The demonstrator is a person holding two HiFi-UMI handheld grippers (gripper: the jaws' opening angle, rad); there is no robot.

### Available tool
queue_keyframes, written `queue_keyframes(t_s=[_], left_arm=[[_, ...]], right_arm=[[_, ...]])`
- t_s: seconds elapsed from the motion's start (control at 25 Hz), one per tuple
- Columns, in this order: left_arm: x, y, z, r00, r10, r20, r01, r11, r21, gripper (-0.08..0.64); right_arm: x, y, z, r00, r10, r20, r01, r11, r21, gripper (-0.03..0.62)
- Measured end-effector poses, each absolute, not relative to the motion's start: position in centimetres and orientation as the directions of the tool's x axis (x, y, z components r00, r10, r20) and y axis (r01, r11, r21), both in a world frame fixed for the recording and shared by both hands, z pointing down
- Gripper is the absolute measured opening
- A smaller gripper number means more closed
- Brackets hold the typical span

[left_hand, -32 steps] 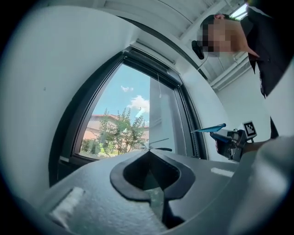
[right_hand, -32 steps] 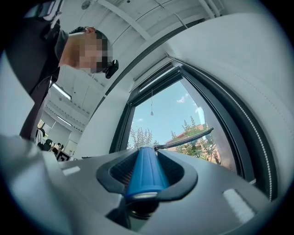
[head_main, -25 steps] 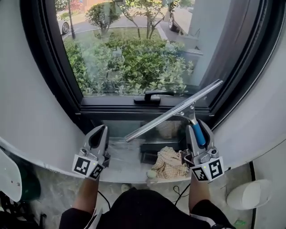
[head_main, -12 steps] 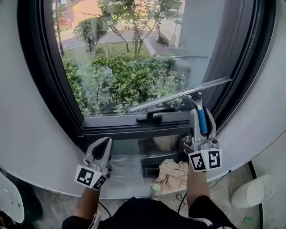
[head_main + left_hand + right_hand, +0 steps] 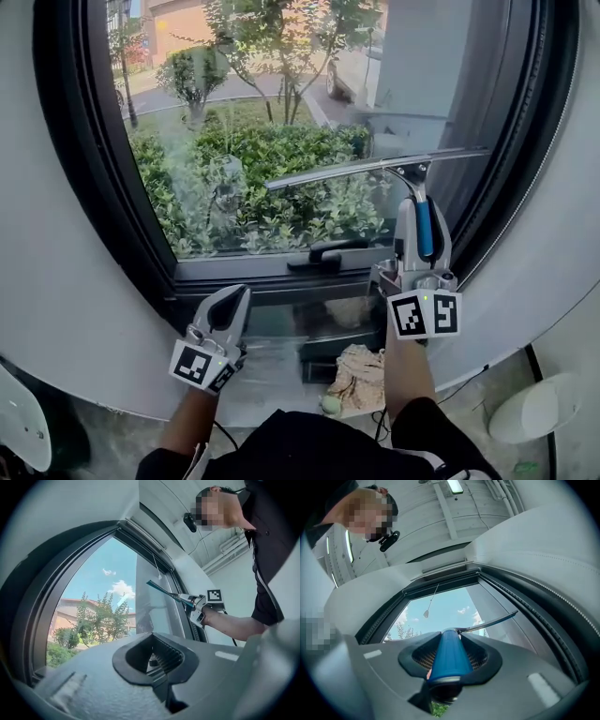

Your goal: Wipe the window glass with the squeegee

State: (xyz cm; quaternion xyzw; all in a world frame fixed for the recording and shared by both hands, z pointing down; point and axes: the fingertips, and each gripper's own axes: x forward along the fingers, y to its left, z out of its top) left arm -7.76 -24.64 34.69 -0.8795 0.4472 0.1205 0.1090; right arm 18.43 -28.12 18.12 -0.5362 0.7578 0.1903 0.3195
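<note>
My right gripper [image 5: 422, 216] is shut on the blue handle [image 5: 423, 230] of a squeegee, pointing up. The squeegee's long metal blade [image 5: 375, 166] runs almost level across the window glass [image 5: 281, 103], about halfway up the pane. In the right gripper view the blue handle [image 5: 449, 660] fills the jaws of my right gripper [image 5: 450, 654] and the blade [image 5: 490, 623] shows beyond them. My left gripper [image 5: 232, 298] is shut and empty, held low before the window frame. In the left gripper view, beyond my left gripper [image 5: 157, 657], I see the squeegee [image 5: 164, 590] against the pane.
A black window handle [image 5: 325, 255] sits on the lower frame [image 5: 262, 277]. A crumpled beige cloth [image 5: 361, 370] lies on the sill below my right gripper. A white object [image 5: 530, 408] rests on the floor at lower right. Curved grey wall surrounds the window.
My right gripper has risen with the squeegee from sill height onto the glass, and the blade has turned from slanted to nearly level. The left gripper has barely moved.
</note>
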Motion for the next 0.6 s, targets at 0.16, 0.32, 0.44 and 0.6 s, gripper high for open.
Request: queue_keyframes(t_s=[0.16,0.32,0.44,0.6], left_arm=[[-6.6,-25.1,34.4,0.589,-0.745,-0.312,-0.799,-0.596,-0.085,0.002],[-6.1,-25.7,35.6,0.616,-0.733,-0.289,-0.781,-0.615,-0.106,0.002],[-6.0,-25.8,35.8,0.624,-0.729,-0.282,-0.776,-0.621,-0.110,0.002],[-6.0,-25.7,35.2,0.627,-0.728,-0.276,-0.775,-0.619,-0.129,0.002]], right_arm=[[18.0,-29.1,16.6,-0.189,-0.667,-0.721,-0.937,0.343,-0.071,0.132],[17.4,-30.3,14.4,-0.149,-0.650,-0.745,-0.955,0.290,-0.062,0.132],[16.7,-31.1,12.8,-0.145,-0.639,-0.755,-0.961,0.274,-0.047,0.132],[15.8,-32.1,10.8,-0.160,-0.609,-0.777,-0.958,0.286,-0.026,0.132]])
